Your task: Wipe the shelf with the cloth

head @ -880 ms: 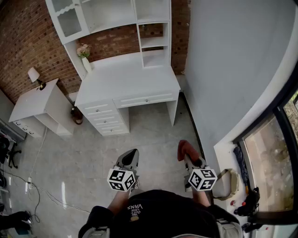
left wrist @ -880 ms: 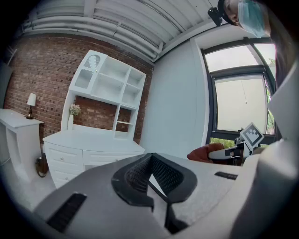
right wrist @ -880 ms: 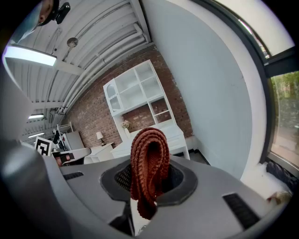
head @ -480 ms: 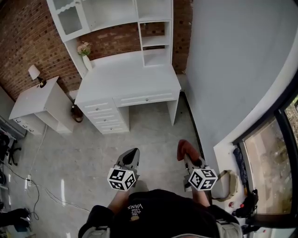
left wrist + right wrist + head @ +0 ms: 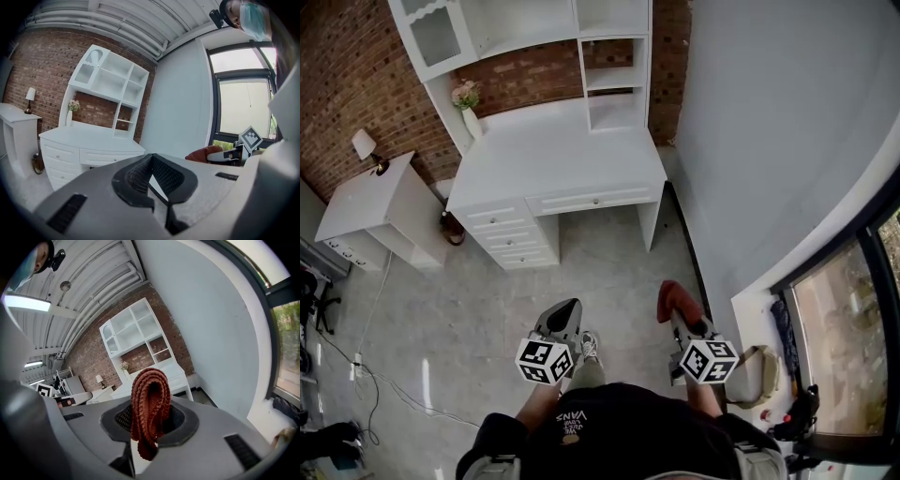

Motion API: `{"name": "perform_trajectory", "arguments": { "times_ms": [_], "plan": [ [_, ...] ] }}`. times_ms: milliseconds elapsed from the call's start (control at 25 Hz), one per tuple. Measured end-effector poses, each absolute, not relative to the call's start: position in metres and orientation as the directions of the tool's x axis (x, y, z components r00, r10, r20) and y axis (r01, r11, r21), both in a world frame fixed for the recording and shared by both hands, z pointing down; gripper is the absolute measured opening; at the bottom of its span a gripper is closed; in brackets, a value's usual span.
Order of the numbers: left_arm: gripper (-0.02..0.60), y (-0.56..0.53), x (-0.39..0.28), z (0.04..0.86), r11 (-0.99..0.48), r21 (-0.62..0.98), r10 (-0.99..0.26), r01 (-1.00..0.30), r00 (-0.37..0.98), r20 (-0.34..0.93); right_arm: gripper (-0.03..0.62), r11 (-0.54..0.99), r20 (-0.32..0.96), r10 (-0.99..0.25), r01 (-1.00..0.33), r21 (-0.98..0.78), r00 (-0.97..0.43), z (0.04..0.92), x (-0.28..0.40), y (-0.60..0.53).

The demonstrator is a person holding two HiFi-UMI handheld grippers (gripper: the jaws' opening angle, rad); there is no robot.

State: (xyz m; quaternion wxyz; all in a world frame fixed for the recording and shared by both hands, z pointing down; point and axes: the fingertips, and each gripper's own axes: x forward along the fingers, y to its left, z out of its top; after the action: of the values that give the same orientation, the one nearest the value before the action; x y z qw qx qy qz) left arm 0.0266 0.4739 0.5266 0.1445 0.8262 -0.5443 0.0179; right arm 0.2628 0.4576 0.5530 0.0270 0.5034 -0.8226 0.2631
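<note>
**Cloth and grippers.** Rust-red knitted cloth (image 5: 150, 404), folded into a loop, is clamped btw. the jaws of the right gripper (image 5: 151, 423). The loop stands above the pads and a tail hangs below. In the head view the cloth (image 5: 673, 297) sits at the tip of the right gripper (image 5: 680, 323), low in front of the person. The left gripper (image 5: 566, 317) is beside it, not touching. In its own view its jaws are pressed together w/ nothing btw. them.

**Surroundings.** The shelf (image 5: 614, 80) is a set of white open compartments on a white desk (image 5: 562, 155) against a brick wall (image 5: 534, 80), well apart from both grippers.
- A vase (image 5: 470, 117) w/ flowers stands at the desk's left rear corner.
- A white side cabinet (image 5: 375, 202) w/ a lamp (image 5: 366, 148) stands left of the desk.
- A grey wall (image 5: 769, 112) runs along the desk's right side.
- Open grey floor (image 5: 487, 300) stretches from the grippers to the desk front.

**View differences.**
- Left gripper view only: a tall window (image 5: 239, 103).
- Right gripper view only: a ceiling light (image 5: 26, 303).
- Head view only: cables (image 5: 356, 375) at lower left, a shoe (image 5: 591, 345) and, by the window sill, poss. a bag (image 5: 750, 370). This last is too small to confirm.
</note>
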Motion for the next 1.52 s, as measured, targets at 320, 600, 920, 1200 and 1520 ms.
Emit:
{"name": "perform_trajectory", "arguments": {
  "times_ms": [320,600,920,1200,1520],
  "plan": [
    [0.008,0.405,0.001,0.531,-0.381,0.244,-0.886,-0.892,0.427,0.178,0.086,0.354,0.313,-0.819,-0.853,-0.383,-0.48,0.547,0.234,0.392],
    [0.008,0.326,-0.038,0.528,-0.405,0.248,-0.874,-0.88,0.452,0.176,0.086,0.339,0.294,-0.84,-0.863,-0.374,-0.457,0.534,0.195,0.319],
    [0.008,0.238,-0.078,0.523,-0.456,0.239,-0.849,-0.857,0.5,0.174,0.086,0.29,0.288,-0.867,-0.882,-0.372,-0.406,0.53,0.157,0.239],
    [0.008,0.184,-0.106,0.533,-0.454,0.257,-0.845,-0.853,0.504,0.18,0.086,0.255,0.299,-0.88,-0.897,-0.362,-0.37,0.534,0.139,0.191],
    [0.008,0.127,-0.1,0.546,-0.421,0.278,-0.854,-0.863,0.481,0.198,0.086,0.261,0.314,-0.874,-0.903,-0.342,-0.372,0.542,0.152,0.125]
  ]
}}
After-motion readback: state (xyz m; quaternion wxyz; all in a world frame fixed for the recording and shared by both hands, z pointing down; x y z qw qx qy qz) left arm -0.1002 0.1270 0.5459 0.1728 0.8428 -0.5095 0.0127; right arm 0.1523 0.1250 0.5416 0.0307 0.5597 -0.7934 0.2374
